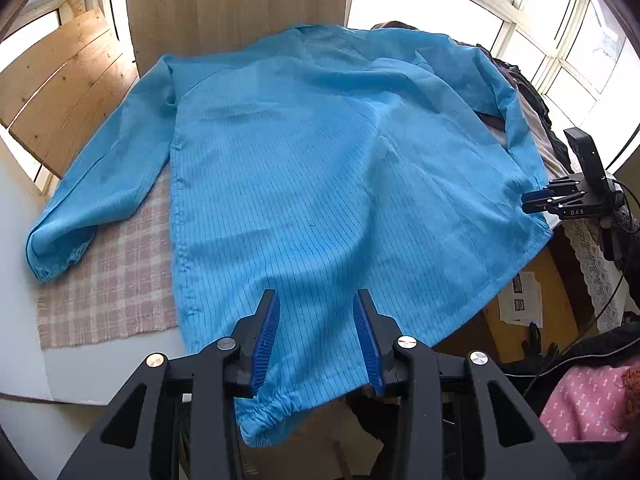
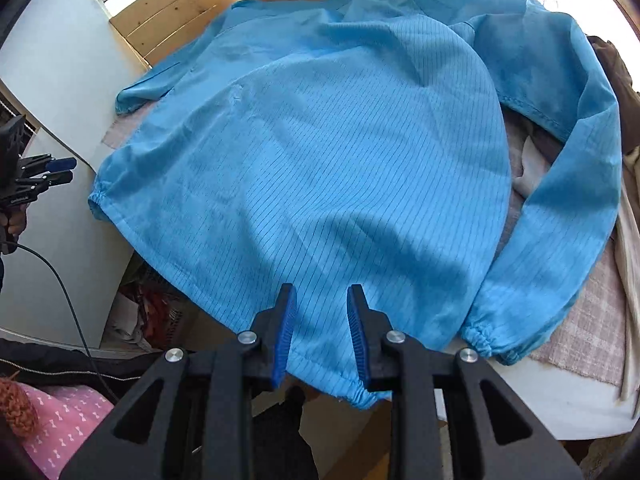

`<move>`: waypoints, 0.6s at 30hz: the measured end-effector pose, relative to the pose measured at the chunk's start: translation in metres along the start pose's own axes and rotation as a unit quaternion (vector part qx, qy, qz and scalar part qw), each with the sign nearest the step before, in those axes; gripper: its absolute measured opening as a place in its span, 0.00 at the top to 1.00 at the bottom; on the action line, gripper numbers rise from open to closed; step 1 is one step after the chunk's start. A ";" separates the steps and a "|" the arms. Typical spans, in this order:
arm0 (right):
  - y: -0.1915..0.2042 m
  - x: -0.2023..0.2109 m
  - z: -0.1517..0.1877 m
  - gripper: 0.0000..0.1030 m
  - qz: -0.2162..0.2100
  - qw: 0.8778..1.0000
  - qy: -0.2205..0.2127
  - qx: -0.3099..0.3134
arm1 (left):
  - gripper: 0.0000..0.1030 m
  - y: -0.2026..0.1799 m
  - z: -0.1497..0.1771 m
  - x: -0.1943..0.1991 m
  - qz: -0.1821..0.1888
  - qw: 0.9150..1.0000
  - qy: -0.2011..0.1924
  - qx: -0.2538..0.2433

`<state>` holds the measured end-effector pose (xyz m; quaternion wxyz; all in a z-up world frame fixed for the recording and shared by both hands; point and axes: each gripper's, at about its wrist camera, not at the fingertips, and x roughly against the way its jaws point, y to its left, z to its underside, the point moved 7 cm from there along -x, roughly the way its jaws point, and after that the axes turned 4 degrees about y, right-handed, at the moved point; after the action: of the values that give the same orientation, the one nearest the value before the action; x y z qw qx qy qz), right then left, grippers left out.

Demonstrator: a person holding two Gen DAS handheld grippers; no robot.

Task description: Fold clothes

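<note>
A blue pin-striped long-sleeved coat [image 1: 312, 168] lies spread flat on the table, collar at the far end and elastic hem towards me. Its sleeves lie out to both sides, the left sleeve [image 1: 92, 192] and the right sleeve [image 2: 560, 216]. My left gripper [image 1: 316, 300] hovers open over the hem's left corner [image 1: 264, 412]. In the right wrist view this gripper [image 2: 64, 171] stands just left of the cloth, nothing between its fingers. My right gripper [image 2: 322, 294] is open above the hem's right part [image 2: 356, 394]; its pads do not press the cloth.
A pink checked cloth [image 1: 104, 296] covers the white table [image 1: 24, 312]. Other clothes [image 2: 616, 80] are piled at the far right. Wooden boards [image 1: 60, 92] and windows stand behind. A cardboard box [image 1: 516, 304] sits below the table's edge. A cable [image 2: 60, 280] hangs by the left gripper.
</note>
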<state>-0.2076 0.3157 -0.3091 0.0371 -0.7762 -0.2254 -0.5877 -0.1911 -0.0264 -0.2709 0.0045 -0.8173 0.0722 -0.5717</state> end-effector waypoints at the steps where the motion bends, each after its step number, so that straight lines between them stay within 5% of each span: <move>1: -0.004 -0.009 -0.001 0.75 0.004 1.000 0.008 -0.006 | 0.65 0.001 -0.011 -0.014 0.000 1.000 0.005 -0.001; 7: -0.032 -0.035 0.017 0.75 0.019 0.998 0.046 -0.047 | 0.66 0.054 0.032 -0.057 -0.097 0.990 0.100 0.034; 10: -0.039 -0.029 0.033 0.75 0.009 0.997 0.056 -0.061 | 0.70 0.076 0.044 -0.045 -0.113 0.986 0.112 0.056; 14: -0.041 -0.009 0.028 0.75 -0.023 0.995 0.055 -0.076 | 0.67 0.083 -0.023 -0.002 -0.102 0.992 0.043 0.065; 18: -0.060 0.031 -0.032 0.74 -0.017 0.996 -0.008 -0.088 | 0.53 0.100 -0.136 0.008 -0.108 0.993 -0.016 0.051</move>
<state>-0.2536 0.3687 -0.2828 -0.0430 -0.7774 -0.1860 -0.5993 -0.3271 -0.1158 -0.2253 -0.0148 -0.8282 -0.0459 -0.5583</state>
